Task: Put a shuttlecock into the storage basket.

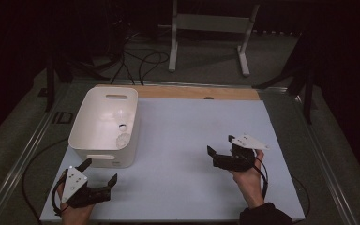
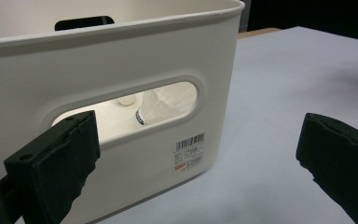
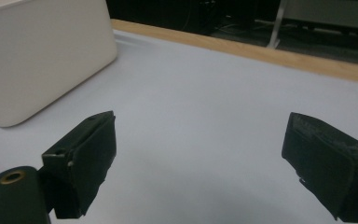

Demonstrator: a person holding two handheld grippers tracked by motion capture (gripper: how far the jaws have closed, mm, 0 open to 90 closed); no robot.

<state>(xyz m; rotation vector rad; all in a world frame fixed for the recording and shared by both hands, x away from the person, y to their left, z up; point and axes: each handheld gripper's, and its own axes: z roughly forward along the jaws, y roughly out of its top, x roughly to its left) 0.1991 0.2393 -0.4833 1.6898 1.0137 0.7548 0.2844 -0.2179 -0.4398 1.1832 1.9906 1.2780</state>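
The left hand-held gripper (image 1: 98, 171), jaws spread and empty, is sitting just in front of the white plastic handled bin (image 1: 85, 123) at the tabletop's (image 1: 192, 140) left, far nearer than the right hand-held gripper (image 1: 220, 148), also spread wide.
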